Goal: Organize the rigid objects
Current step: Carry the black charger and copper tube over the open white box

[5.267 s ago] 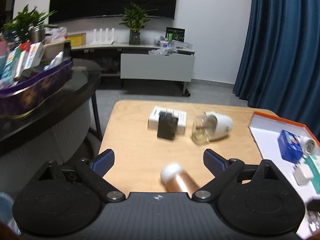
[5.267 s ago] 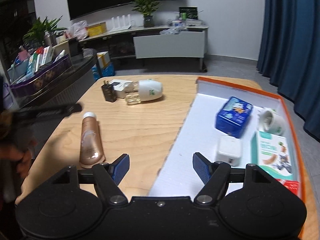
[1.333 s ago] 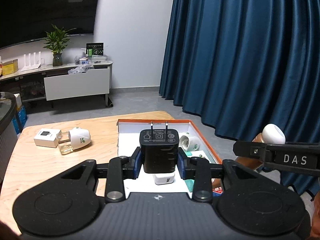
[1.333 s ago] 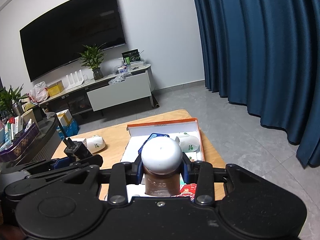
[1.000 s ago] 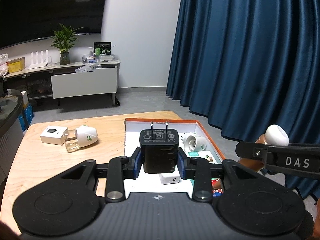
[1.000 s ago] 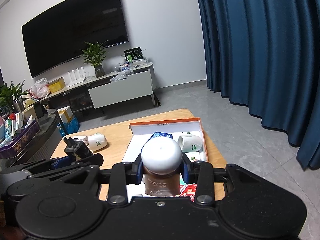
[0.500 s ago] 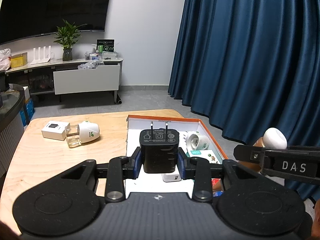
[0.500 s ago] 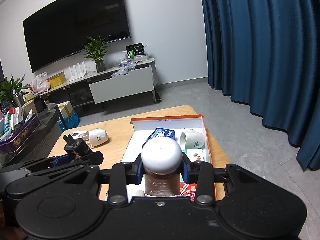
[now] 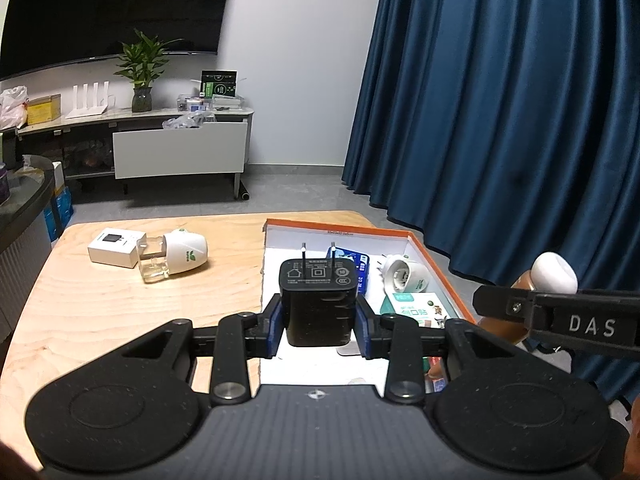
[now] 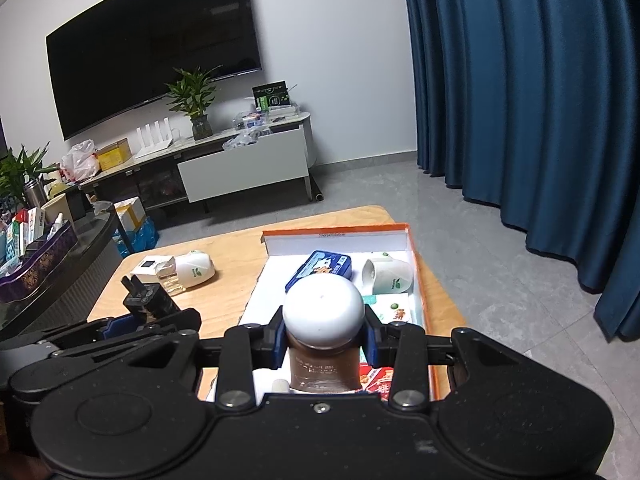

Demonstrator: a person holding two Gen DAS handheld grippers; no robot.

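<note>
My left gripper [image 9: 318,330] is shut on a black plug adapter [image 9: 318,300], prongs pointing forward, held above the near end of the orange-rimmed white box [image 9: 344,231]. My right gripper [image 10: 323,342] is shut on a brown bottle with a white cap [image 10: 323,312], also held above the near end of the box [image 10: 336,234]. The bottle shows at the right in the left wrist view [image 9: 554,274], and the adapter at the left in the right wrist view [image 10: 148,298].
In the box lie a blue pack [image 10: 320,266], a white cup-shaped plug-in [image 10: 386,276] and flat cartons [image 9: 416,310]. On the wooden table [image 9: 120,304] lie a white box [image 9: 116,248] and a white plug-in with a clear bottle [image 9: 176,254]. Blue curtains hang at the right.
Both grippers were open over the table; now each holds its object. Over the last second both have drifted slightly, and the box sits a little closer in view.
</note>
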